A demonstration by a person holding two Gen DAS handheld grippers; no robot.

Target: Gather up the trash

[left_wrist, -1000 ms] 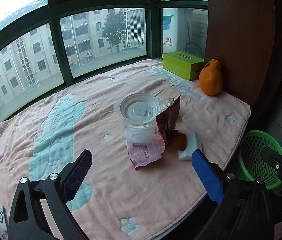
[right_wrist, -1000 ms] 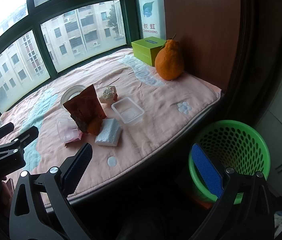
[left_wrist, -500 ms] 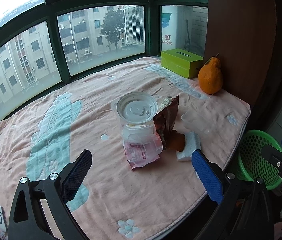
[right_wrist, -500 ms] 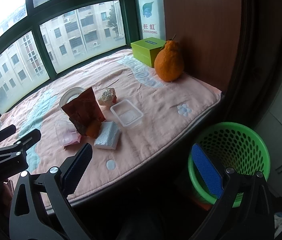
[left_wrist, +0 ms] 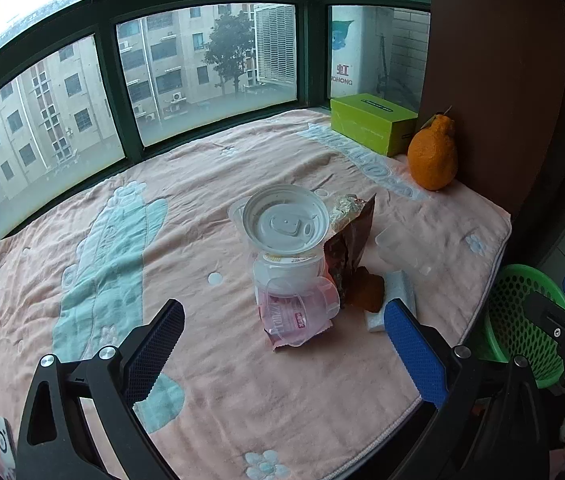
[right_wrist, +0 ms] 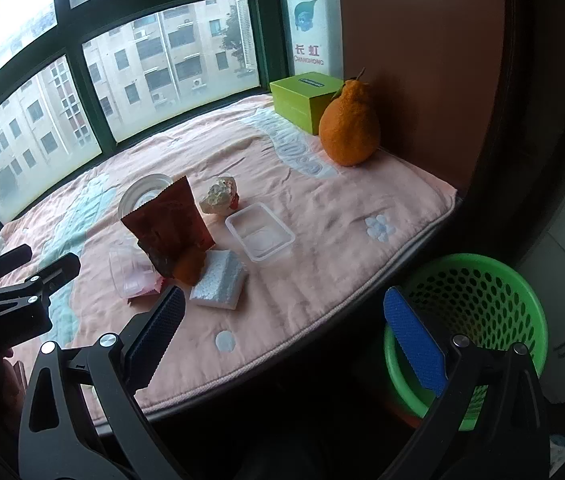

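Observation:
A heap of trash lies on the pink blanket (left_wrist: 210, 360): a clear cup with a white lid (left_wrist: 285, 224), a pink wrapper (left_wrist: 290, 316), a brown foil bag (right_wrist: 168, 224), a white foam block (right_wrist: 218, 280), a clear plastic tray (right_wrist: 260, 236) and a crumpled foil ball (right_wrist: 218, 198). My left gripper (left_wrist: 282, 350) is open and empty, just short of the cup. My right gripper (right_wrist: 282, 334) is open and empty, hovering at the blanket's edge near the foam block. A green mesh basket (right_wrist: 478, 312) stands on the floor at the right.
A large orange fruit (right_wrist: 348, 124) and a green tissue box (right_wrist: 306, 98) sit at the far right by a brown wall panel. Windows ring the far side. The basket also shows in the left wrist view (left_wrist: 522, 320), beside the other gripper.
Both grippers have moved slightly closer to the trash heap; the objects have not moved and both jaws stay open.

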